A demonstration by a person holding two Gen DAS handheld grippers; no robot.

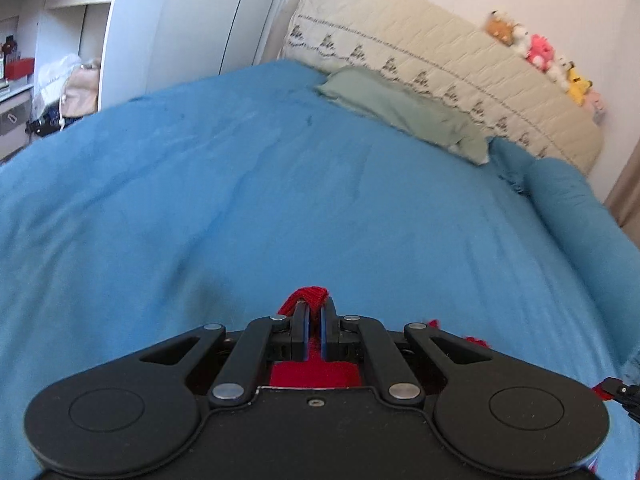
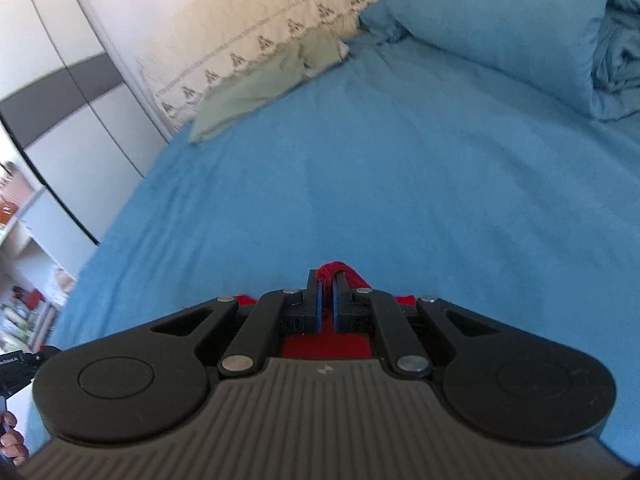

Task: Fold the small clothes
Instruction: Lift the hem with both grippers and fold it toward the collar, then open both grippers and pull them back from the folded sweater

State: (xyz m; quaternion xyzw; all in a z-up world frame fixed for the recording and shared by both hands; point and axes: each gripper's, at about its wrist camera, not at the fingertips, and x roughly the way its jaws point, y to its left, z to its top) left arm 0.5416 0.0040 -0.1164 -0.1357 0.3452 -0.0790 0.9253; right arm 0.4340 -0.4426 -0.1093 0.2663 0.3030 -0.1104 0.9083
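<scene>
The left gripper has its jaws drawn nearly together, pinching a fold of red knitted garment that bulges out past the fingertips. The right gripper is closed to the same narrow gap on another edge of the red knitted garment, which loops over its tips as well. More red cloth shows beneath each tool's linkage, so the garment hangs or lies mostly under the grippers, over the near part of the blue bedsheet. Its long axis probably runs between the two grippers, side to side, though most of it is hidden and I cannot tell for certain. Farther up the bed lie a pale green pillow and a blue pillow against the cream quilted headboard.
</scene>
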